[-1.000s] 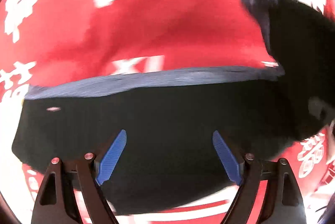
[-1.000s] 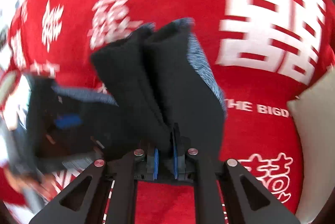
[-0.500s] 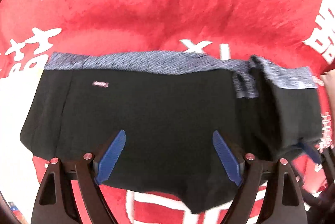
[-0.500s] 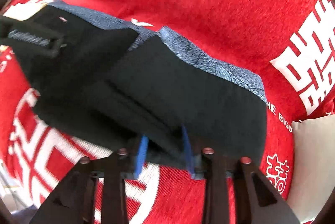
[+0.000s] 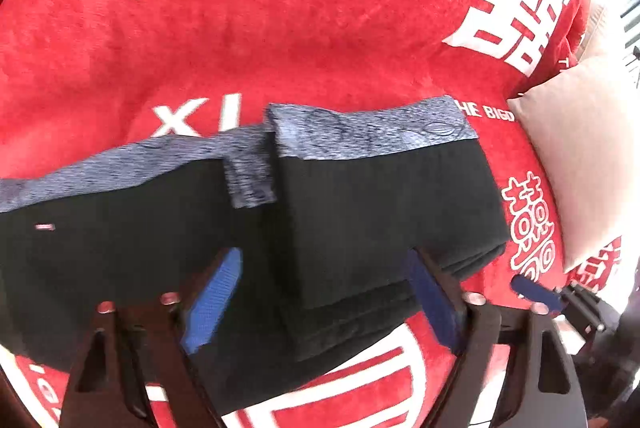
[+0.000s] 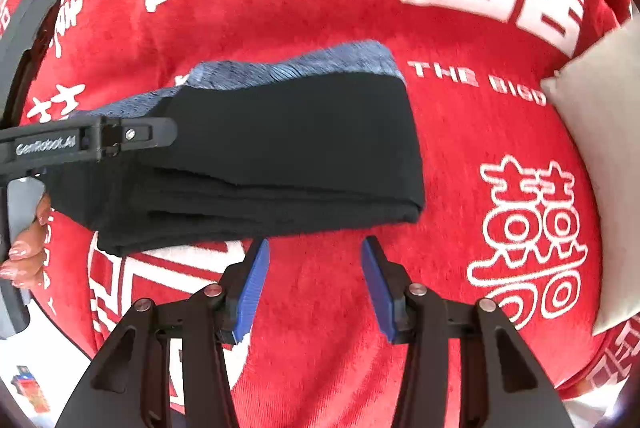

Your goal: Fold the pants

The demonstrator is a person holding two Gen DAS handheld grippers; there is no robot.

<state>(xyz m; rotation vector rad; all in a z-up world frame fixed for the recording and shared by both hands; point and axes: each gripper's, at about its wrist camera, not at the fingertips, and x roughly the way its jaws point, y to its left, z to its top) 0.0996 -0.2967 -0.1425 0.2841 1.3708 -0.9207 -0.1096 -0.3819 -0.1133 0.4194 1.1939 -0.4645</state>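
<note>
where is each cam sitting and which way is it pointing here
Left wrist: rides on the left gripper, looking forward and down over its open blue-padded fingers at the black pants with grey-blue waistband on the red blanket with white characters; the right gripper's tip pokes in at right.
Right wrist: rides on the right gripper, open, above bare blanket just short of the folded pants; the left gripper's black finger and the person's hand show at left.
Shared: pants, blanket, beige cushion.
</note>
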